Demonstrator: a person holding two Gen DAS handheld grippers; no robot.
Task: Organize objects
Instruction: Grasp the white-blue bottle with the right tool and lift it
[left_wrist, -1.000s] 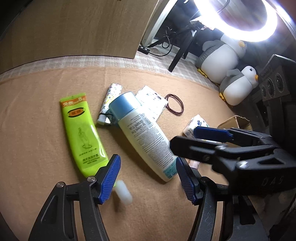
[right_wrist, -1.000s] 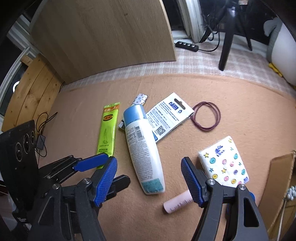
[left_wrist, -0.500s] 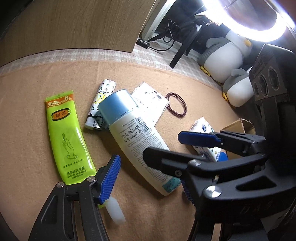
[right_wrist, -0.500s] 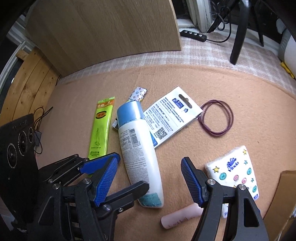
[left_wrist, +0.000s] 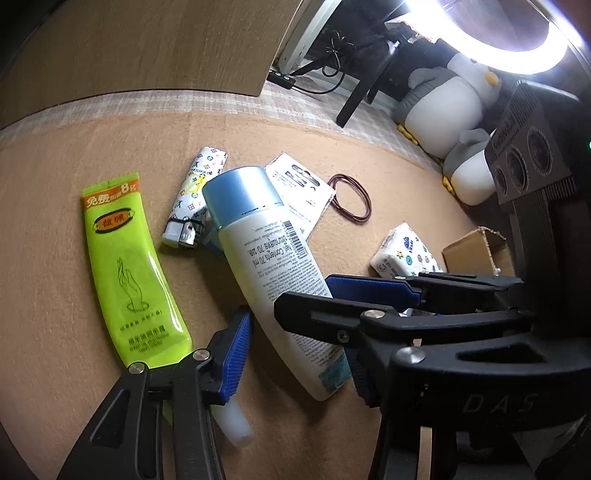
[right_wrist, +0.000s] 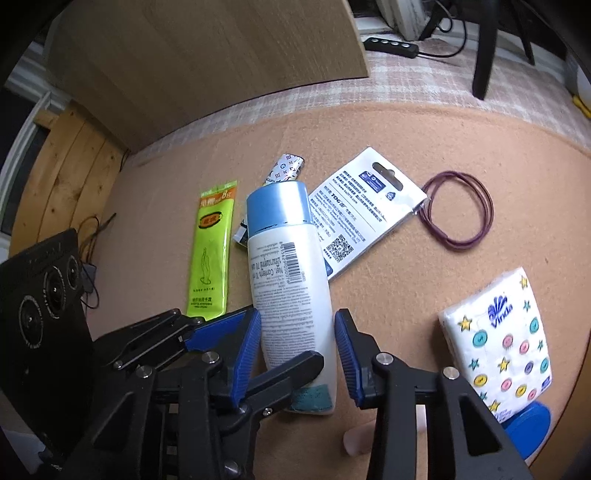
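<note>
A white lotion bottle with a blue cap (left_wrist: 266, 258) (right_wrist: 288, 291) lies on the tan mat. Both grippers straddle its lower end. My left gripper (left_wrist: 295, 362) is open, its blue pads on either side of the bottle's bottom. My right gripper (right_wrist: 297, 354) is open with its pads close beside the bottle but apart from it. A green tube (left_wrist: 129, 280) (right_wrist: 212, 254) lies to the left. A patterned lighter (left_wrist: 195, 199), a white card (right_wrist: 362, 210), a hair tie (right_wrist: 460, 212) and a tissue pack (right_wrist: 498, 339) lie around.
A pink tube (right_wrist: 356, 439) lies under my right gripper. A cardboard box (left_wrist: 476, 251) sits at the right. A wooden board (right_wrist: 207, 62), plush penguins (left_wrist: 443, 99), a ring light and cables stand behind the mat.
Both grippers have moved forward and in onto the lotion bottle's lower end. The right gripper's jaws have narrowed around it.
</note>
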